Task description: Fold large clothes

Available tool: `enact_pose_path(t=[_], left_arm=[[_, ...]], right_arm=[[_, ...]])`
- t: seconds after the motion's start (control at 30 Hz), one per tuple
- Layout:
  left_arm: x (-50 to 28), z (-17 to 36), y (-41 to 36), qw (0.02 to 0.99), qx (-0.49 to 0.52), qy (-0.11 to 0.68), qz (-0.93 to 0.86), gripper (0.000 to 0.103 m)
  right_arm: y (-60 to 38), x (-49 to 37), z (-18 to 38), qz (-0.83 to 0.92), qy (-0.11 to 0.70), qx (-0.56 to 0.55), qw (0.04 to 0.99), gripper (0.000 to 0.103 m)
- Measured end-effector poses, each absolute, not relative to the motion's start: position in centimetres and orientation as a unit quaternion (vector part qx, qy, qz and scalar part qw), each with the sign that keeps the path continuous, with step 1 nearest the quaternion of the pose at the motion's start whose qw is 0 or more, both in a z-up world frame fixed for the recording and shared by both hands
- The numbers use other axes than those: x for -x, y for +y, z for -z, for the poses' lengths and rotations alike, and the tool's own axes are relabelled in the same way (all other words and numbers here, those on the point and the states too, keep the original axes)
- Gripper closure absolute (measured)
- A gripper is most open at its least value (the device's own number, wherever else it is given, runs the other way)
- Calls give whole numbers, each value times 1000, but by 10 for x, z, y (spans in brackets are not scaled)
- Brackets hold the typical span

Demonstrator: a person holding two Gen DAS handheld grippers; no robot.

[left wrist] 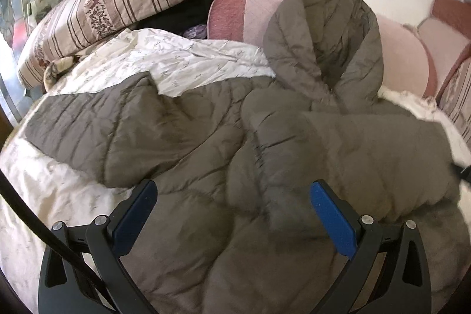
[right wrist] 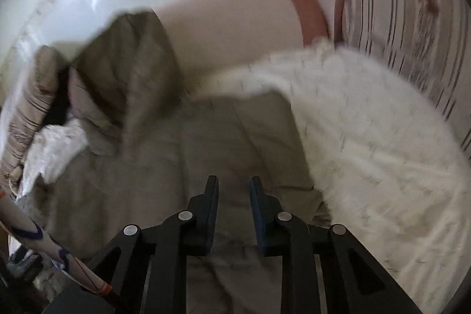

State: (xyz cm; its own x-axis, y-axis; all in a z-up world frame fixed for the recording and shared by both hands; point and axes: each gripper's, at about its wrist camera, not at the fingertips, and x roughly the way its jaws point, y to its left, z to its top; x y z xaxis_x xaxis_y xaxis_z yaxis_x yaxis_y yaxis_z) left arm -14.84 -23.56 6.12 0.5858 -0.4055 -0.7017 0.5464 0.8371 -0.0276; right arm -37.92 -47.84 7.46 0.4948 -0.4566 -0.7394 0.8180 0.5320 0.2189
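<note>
White floral bedding covers the bed, and the grey-brown puffer jacket sprawls across it, hood propped on the pink cushions. Left gripper hovers over the jacket, jaws spread wide and empty. Right gripper hangs over the jacket too, jaws narrow with a clear gap, gripping nothing.

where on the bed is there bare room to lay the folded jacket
Bare white sheet lies right of the jacket, up to the striped cushion. A smaller patch sits below its spread sleeve. Crowded behind, by the striped pillow and dark clothes.
</note>
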Motion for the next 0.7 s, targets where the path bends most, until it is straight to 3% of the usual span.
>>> enact_pose_path(t=[0.1, 0.3, 0.5, 0.7], left_arm=[[144, -55, -254, 872, -100, 383, 288, 0], [128, -21, -271, 851, -132, 432, 266, 0], [134, -31, -263, 858, -127, 416, 273, 0], [139, -42, -253, 865, -111, 406, 274, 0]], right_arm=[[-498, 369, -47, 395, 351, -325, 784, 80], [-490, 353, -25, 411, 395, -283, 771, 80], [-470, 356, -52, 433, 362, -255, 785, 80], [-424, 327, -62, 342, 342, -236, 843, 79]])
